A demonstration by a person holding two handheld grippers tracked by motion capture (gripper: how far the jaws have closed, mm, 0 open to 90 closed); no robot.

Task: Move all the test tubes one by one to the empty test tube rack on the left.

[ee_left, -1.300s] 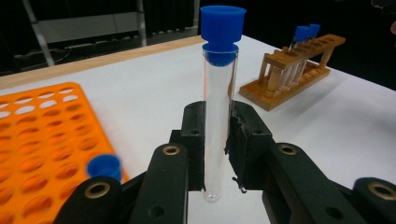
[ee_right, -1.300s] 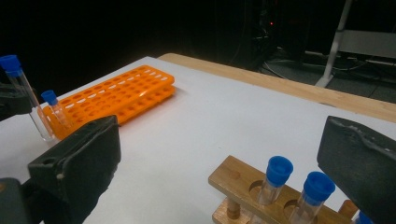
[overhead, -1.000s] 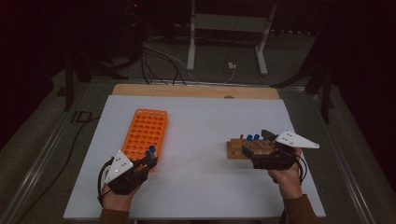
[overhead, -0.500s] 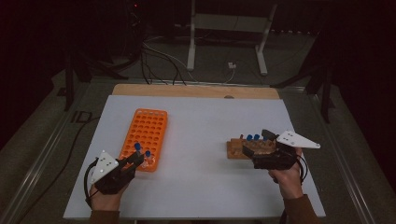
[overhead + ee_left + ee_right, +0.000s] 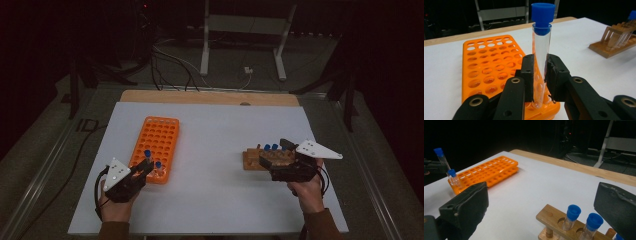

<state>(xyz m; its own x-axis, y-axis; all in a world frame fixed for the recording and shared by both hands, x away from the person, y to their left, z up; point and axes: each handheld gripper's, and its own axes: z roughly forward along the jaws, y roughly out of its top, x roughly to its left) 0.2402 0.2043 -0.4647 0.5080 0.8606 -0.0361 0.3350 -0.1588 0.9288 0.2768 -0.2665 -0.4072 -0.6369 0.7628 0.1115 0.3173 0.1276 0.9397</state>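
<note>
My left gripper [image 5: 540, 67] is shut on a clear tube with a blue cap [image 5: 541, 50] and holds it upright. The tube's bottom sits at the near row of the orange rack [image 5: 486, 65]; I cannot tell if it rests in a hole. In the high view the left gripper [image 5: 146, 167] stands at the orange rack's [image 5: 157, 142] near end, with a second capped tube [image 5: 158, 165] in the rack beside the held one [image 5: 147, 154]. My right gripper [image 5: 542, 193] is open, its jaws either side of the wooden rack [image 5: 551, 218] with its blue-capped tubes [image 5: 573, 212].
The white table top [image 5: 215, 200] lies between the two racks. A bare wooden strip [image 5: 200, 96] runs along its far edge. Beyond it are stand legs and cables [image 5: 175, 65] on a dark floor. The wooden rack [image 5: 252, 159] sits at the right, near the right gripper [image 5: 276, 156].
The left gripper has shifted a little to the left with the tube in its jaws. The right gripper and the wooden rack have kept still.
</note>
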